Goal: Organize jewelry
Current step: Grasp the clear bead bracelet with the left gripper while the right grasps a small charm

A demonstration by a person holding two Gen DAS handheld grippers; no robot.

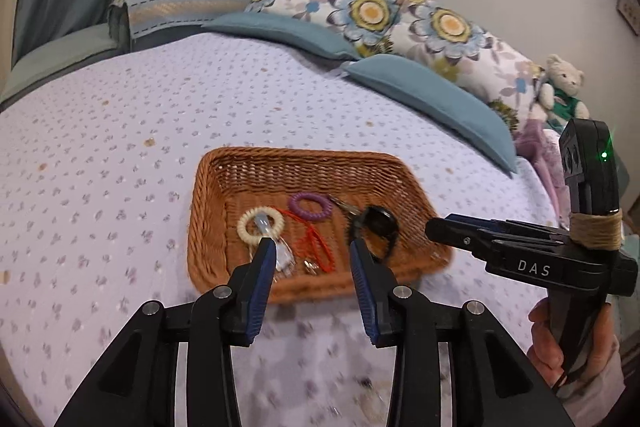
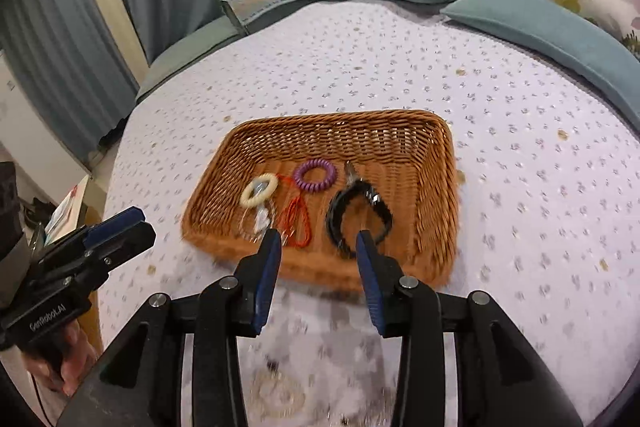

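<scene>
A brown wicker basket (image 1: 208, 211) (image 2: 436, 179) lies on the bed. In it are a cream spiral ring (image 1: 260, 225) (image 2: 259, 190), a purple spiral ring (image 1: 310, 206) (image 2: 315, 174), a red cord (image 1: 316, 241) (image 2: 296, 217), a black bracelet (image 1: 378, 227) (image 2: 358, 215) and a clear beaded piece (image 2: 260, 223). My left gripper (image 1: 312, 249) is open and empty, just over the basket's near rim. My right gripper (image 2: 318, 241) is open and empty, at the near rim too. A pale beaded piece (image 2: 276, 393) lies blurred on the bedspread below the right gripper.
The bed has a lilac dotted bedspread (image 1: 120, 147), blue cushions (image 1: 432, 95) and floral pillows (image 1: 400, 15) behind. Soft toys (image 1: 562, 87) sit at the head. The bed's left edge drops to the floor (image 2: 80, 195). The right gripper shows at the right of the left wrist view (image 1: 520, 251).
</scene>
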